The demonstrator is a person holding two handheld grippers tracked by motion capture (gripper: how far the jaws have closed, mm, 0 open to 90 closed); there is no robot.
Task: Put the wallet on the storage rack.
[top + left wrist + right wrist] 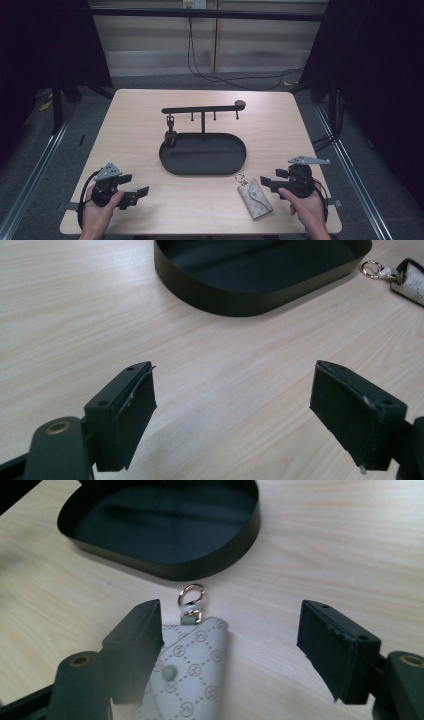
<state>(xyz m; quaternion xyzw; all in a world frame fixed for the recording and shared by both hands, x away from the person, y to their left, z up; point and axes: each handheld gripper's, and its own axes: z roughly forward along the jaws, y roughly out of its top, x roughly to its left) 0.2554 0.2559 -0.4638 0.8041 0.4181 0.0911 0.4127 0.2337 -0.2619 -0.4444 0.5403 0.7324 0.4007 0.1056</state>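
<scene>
Key pouch sits by the right gripper

Key pouch (255, 198) lies flat on the table (140, 130), ring end toward the black tray (172, 162); right gripper (230, 645) is nearer, jaws apart, just beside it; left gripper (232, 412) is also spread, well apart.

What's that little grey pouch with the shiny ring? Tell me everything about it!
The key pouch is a small flat case, pale grey with a dotted diamond pattern of tiny logos; it looks like leather. A flap folds across it, closed by a round snap. At one end a short tab holds a shiny metal ring, which points toward the black tray. It lies flat on the wooden table, between the open jaws of the right gripper, nearer one jaw. Whether that jaw touches it, I cannot tell.
</scene>
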